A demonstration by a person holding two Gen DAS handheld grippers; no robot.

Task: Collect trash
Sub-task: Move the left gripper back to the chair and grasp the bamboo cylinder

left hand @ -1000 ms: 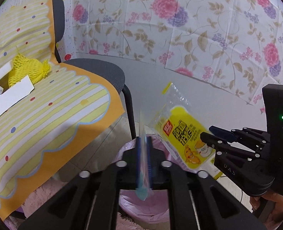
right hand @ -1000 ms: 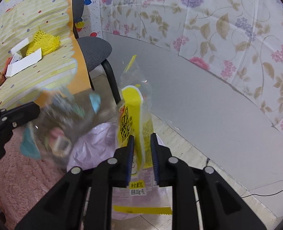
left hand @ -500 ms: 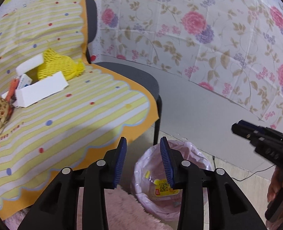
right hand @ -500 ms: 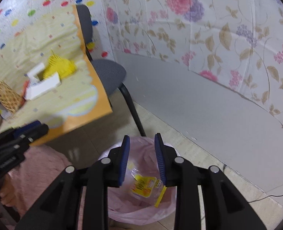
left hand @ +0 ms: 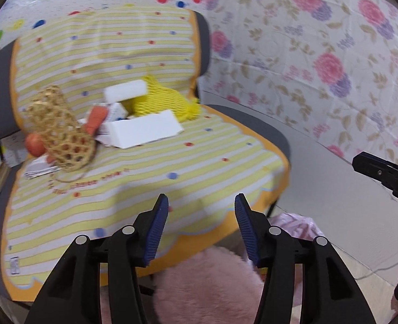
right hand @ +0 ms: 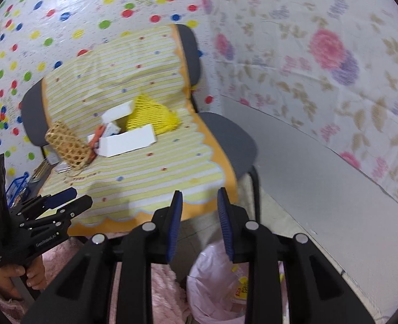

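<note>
My left gripper (left hand: 201, 226) is open and empty above the front edge of the striped yellow cloth (left hand: 145, 178). My right gripper (right hand: 199, 224) is open and empty above the pink-lined bin (right hand: 226, 291), which holds a yellow wrapper (right hand: 242, 293). On the cloth lie a yellow foam net (left hand: 161, 102), a white open box (left hand: 145, 131), an orange item (left hand: 95, 118) and a woven basket (left hand: 61, 132). The same pile shows in the right wrist view: net (right hand: 150, 116), box (right hand: 128, 140), basket (right hand: 68, 145). The bin's rim (left hand: 296, 222) peeks out by the left gripper.
Two grey chairs (right hand: 226, 137) carry the cloth. A pink fluffy rug (left hand: 207, 283) lies on the floor below. A grey baseboard (right hand: 320, 178) and floral wall stand to the right. A red fruit (left hand: 34, 143) sits behind the basket. A blue small cart (right hand: 16, 186) stands at left.
Both grippers let their wrappers drop into the bin, opened, and have lifted and swung left toward the cloth-covered chairs. The left gripper's jaws stand wider than before.
</note>
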